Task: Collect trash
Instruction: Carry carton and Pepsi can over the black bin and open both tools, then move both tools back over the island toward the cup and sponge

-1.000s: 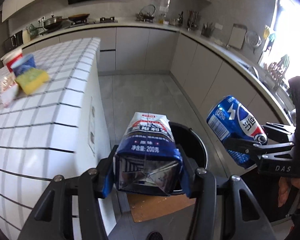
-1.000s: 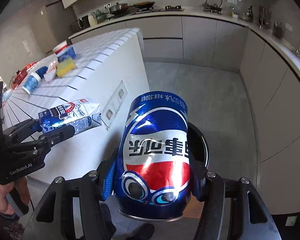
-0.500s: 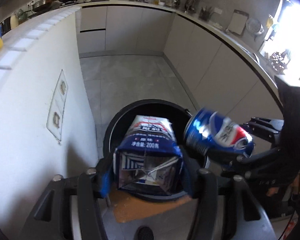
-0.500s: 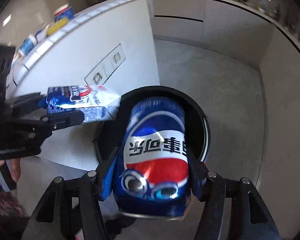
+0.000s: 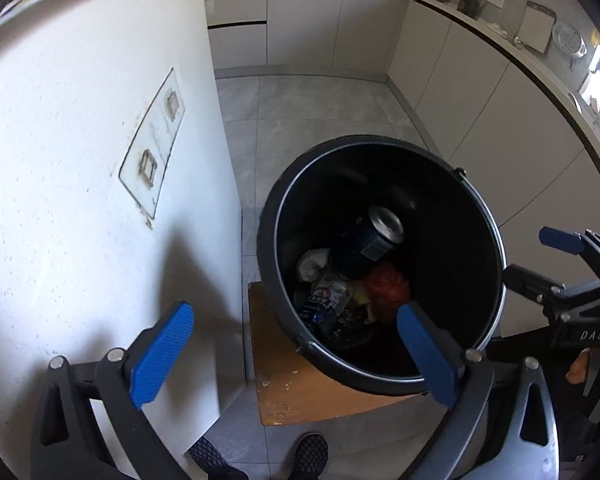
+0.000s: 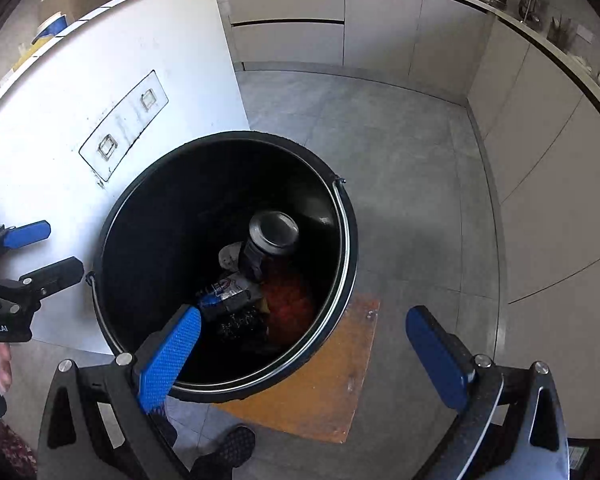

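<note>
I see both grippers above the black bin [image 5: 384, 160]; left gripper [image 5: 296, 356] has just been opening, jaws wide, nothing between them; right gripper [image 6: 304, 356] likewise wide and empty; blue can [image 5: 374, 240] leans inside the bin, milk carton [image 5: 324, 300] beside it on the other trash; bin stands on a brown board [image 6: 340, 392].

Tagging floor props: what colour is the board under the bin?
Orange-brown board, scuffed, beneath the black bin. Right wrist view shows it best.
</note>
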A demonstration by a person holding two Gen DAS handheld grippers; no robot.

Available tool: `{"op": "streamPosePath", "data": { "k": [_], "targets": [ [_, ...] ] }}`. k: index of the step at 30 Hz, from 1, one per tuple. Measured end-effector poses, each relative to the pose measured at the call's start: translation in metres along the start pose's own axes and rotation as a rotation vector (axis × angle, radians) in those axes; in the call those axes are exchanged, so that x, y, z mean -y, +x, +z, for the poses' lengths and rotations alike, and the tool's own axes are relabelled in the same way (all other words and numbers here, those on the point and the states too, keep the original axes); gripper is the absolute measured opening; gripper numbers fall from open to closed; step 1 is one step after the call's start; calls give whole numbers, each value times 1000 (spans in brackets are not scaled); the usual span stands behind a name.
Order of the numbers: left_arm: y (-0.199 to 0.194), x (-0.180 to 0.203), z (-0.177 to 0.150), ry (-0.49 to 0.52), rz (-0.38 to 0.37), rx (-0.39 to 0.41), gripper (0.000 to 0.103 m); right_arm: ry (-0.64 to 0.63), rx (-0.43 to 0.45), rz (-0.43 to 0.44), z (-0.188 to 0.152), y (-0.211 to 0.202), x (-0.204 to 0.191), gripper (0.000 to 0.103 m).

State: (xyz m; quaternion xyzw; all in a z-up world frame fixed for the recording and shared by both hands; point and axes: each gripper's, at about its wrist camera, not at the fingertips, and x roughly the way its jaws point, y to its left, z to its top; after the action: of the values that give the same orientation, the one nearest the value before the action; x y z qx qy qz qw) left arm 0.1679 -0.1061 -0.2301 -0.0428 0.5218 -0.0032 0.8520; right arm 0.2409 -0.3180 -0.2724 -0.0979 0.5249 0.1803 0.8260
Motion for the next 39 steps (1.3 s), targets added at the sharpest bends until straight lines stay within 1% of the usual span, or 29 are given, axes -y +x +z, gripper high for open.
{"op": "streamPosePath", "data": {
  "k": [2, 6, 10, 15, 19, 24, 29, 33, 39],
  "targets": [
    [-4, 2, 11, 8, 7, 4, 102, 6, -1, -2, 1, -6, -2, 103],
    [-13, 2, 16, 7, 1, 17, 102, 17, 10, -24, 3, -17, -4, 103],
    [-40, 6, 20, 21, 16, 60, 103, 47, 54, -42, 6, -45, -4, 103],
    [-65, 7, 31, 14, 15, 105, 102, 104, 119, -47, 14, -82, -7, 103],
    [-85, 5, 38, 15, 5, 147, 103, 131, 149, -50, 20, -102, -11, 103],
    [-109, -2, 41, 8, -4, 180, 103, 141, 179, -46, 26, -125, -22, 103],
    [-139, -16, 41, -5, -7, 228, 103, 129, 217, -56, 33, -151, -41, 103],
    [-163, -35, 38, -20, -2, 270, 103, 104, 252, -59, 40, -171, -63, 103],
    [-183, -74, 33, -57, 23, 303, 103, 59, 303, -29, 55, -197, -110, 103]
  ]
}}
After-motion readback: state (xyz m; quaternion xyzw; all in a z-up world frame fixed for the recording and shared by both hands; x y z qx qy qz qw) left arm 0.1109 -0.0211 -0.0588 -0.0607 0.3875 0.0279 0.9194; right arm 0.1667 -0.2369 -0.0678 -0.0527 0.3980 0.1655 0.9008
